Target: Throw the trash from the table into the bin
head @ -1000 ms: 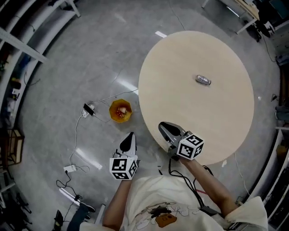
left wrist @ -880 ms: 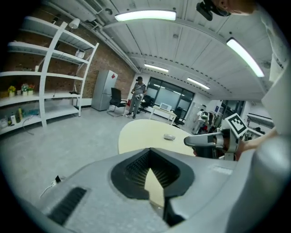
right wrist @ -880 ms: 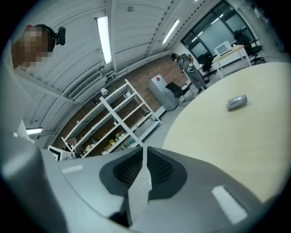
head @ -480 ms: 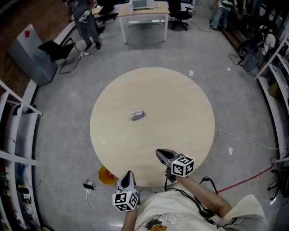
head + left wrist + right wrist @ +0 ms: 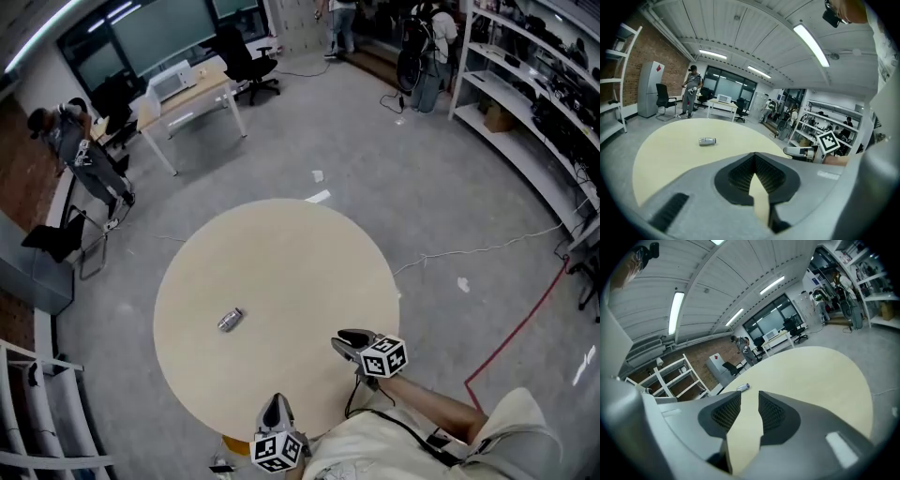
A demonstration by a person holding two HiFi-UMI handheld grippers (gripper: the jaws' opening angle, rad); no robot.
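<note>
Silver can (image 5: 231, 320) alone on round tabletop (image 5: 291, 262). Left gripper (image 5: 274, 405) fingers closed, empty; right gripper (image 5: 348, 337) fingers just opening, nothing between.

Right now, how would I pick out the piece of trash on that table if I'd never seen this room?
Find the big round table, pale wood, standing in the middle of the grey floor. In the head view, a little left of its centre, a small silvery can lies on its side. It is the only thing resting on the tabletop.
</note>
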